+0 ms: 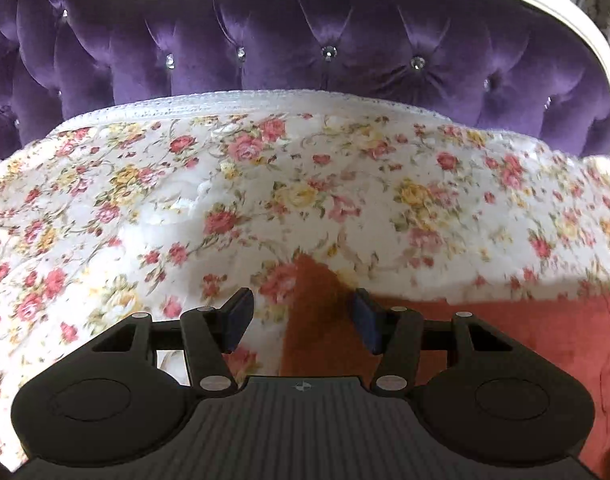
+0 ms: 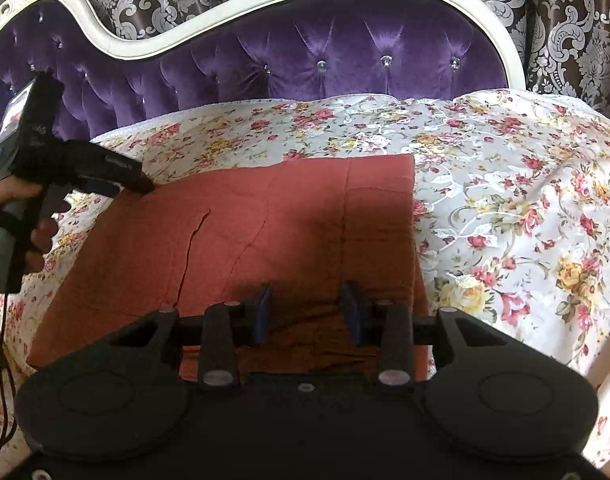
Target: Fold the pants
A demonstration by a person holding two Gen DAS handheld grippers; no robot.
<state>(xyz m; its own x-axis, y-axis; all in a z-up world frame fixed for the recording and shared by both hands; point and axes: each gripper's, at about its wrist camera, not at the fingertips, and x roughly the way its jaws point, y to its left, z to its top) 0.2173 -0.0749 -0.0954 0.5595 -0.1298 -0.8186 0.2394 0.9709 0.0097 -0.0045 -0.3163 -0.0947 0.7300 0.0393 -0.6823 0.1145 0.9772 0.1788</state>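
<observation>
The rust-red pants lie folded in a flat rectangle on the floral bedspread. My right gripper is open just above their near edge, nothing between its blue pads. My left gripper is open over the pants' far left corner, with red cloth running off to its right. In the right wrist view the left gripper shows at the far left, a hand holding it, its tip at the pants' far left corner.
A purple tufted headboard with a white curved frame stands behind the bed. Patterned curtains hang behind it. A black cable hangs at the left. The bedspread spreads wide to the left and right of the pants.
</observation>
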